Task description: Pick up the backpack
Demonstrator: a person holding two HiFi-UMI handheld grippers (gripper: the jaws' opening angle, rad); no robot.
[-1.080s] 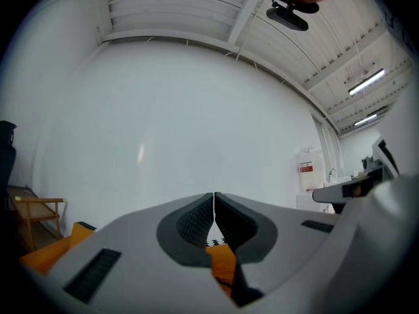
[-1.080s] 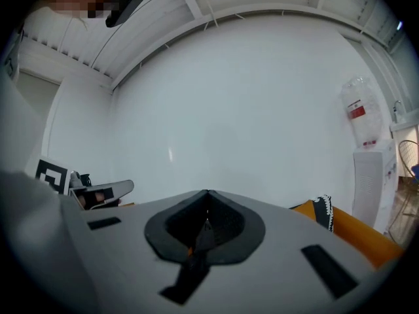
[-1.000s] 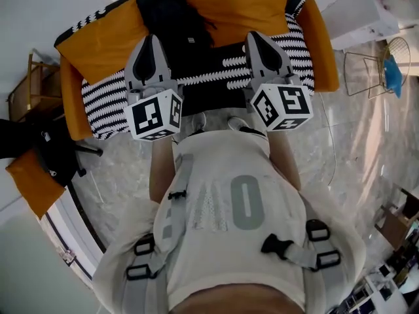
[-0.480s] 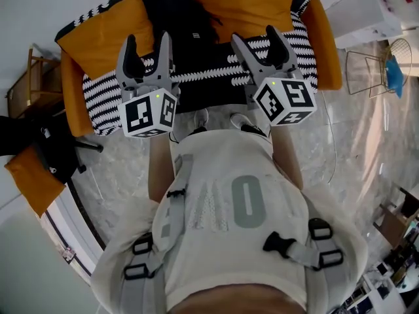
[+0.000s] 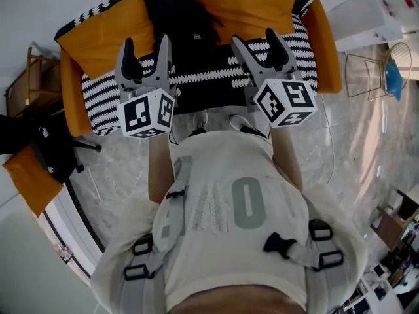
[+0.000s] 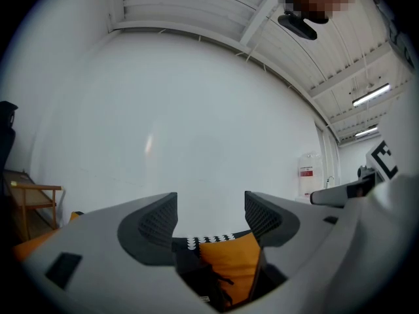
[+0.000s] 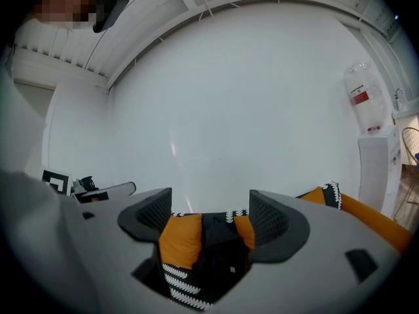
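White walls [image 6: 196, 110] and a pale marbled floor [image 5: 118, 169] surround an orange sofa [image 5: 325, 41]. A black-and-white patterned throw [image 5: 98, 97] covers its seat.

Left gripper [image 5: 145, 44]: held about level, jaws opening and already wide, nothing between them. Right gripper [image 5: 255, 39]: the same condition, jaws opening to a broad spread, nothing between them. Both gripper views look through the gaps to the sofa back beyond. The person stands at the sofa's front edge with both tools out over the seat.

The backpack [image 5: 178, 21] is black and sits on the seat against the back, between two orange cushions [image 5: 108, 34]. It lies ahead of both grippers and neither touches it.

Risks noted:
- The bag looks soft and slumped, so jaws closing on loose fabric alone could slip off as its weight comes on.
- A grip taken low could catch the throw along with the bag and drag it up.
- Uneven holds from the two sides would likely tip the bag.
- Dark bag against dark throw makes a strap or handle hard to pick out.

Change recorded: a second ago both pairs of jaws were pressed together, and half a second ago they had parted. The backpack has not shifted.
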